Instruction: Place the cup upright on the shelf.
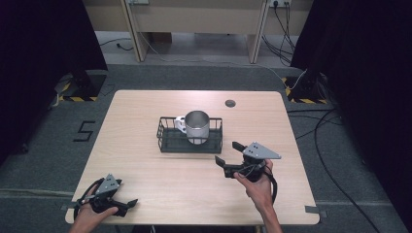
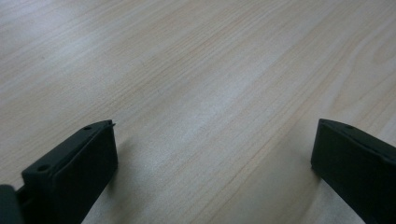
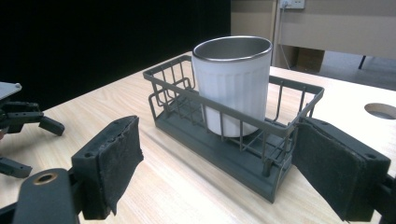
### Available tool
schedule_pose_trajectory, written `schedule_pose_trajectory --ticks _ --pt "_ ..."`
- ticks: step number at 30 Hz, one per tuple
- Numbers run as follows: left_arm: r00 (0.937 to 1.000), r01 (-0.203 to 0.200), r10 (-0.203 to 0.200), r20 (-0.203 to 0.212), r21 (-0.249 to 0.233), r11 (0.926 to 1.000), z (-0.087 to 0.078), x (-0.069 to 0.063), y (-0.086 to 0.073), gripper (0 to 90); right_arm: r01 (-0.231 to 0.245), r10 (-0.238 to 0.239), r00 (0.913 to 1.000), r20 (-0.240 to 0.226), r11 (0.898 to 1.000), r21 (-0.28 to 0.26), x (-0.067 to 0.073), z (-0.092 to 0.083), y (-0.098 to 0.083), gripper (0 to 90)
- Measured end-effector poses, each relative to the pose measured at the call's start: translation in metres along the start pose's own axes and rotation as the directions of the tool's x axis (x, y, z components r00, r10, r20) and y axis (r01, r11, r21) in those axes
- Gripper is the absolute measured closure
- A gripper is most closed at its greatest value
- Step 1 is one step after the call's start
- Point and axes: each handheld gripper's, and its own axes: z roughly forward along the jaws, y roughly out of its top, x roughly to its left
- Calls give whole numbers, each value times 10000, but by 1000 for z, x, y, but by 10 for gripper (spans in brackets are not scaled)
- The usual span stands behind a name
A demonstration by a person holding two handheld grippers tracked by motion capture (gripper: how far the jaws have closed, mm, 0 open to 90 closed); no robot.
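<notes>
A dark wire basket (image 1: 167, 141) stands at the middle of the wooden table (image 1: 145, 170). Inside it a white mug (image 1: 197, 126) with a metal inner wall stands upright, its handle toward the left. My right gripper (image 1: 227, 152) is open just right of and nearer than the basket, with nothing between its jaws. In the right gripper view the basket (image 3: 224, 154) and mug (image 3: 233, 84) sit just ahead of the right gripper (image 3: 218, 123). My left gripper (image 1: 125, 193) rests open near the front left corner. The left gripper (image 2: 217, 123) has bare wood between its jaws.
A round cable hole (image 1: 230, 103) lies in the table behind the basket, also the cable hole (image 3: 380, 110) at far right. Black curtains flank the table, and cables (image 1: 335, 170) trail on the grey floor to the right. Wooden furniture legs (image 1: 133, 29) stand beyond the table.
</notes>
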Motion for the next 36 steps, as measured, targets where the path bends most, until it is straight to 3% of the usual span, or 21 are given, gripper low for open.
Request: schedule_pose_trajectory --ticks 36 --pt "10000 2 -2 -4 0 10000 0 0 0 0 -410 410 9990 -161 9992 -23 11 -18 -35 157"
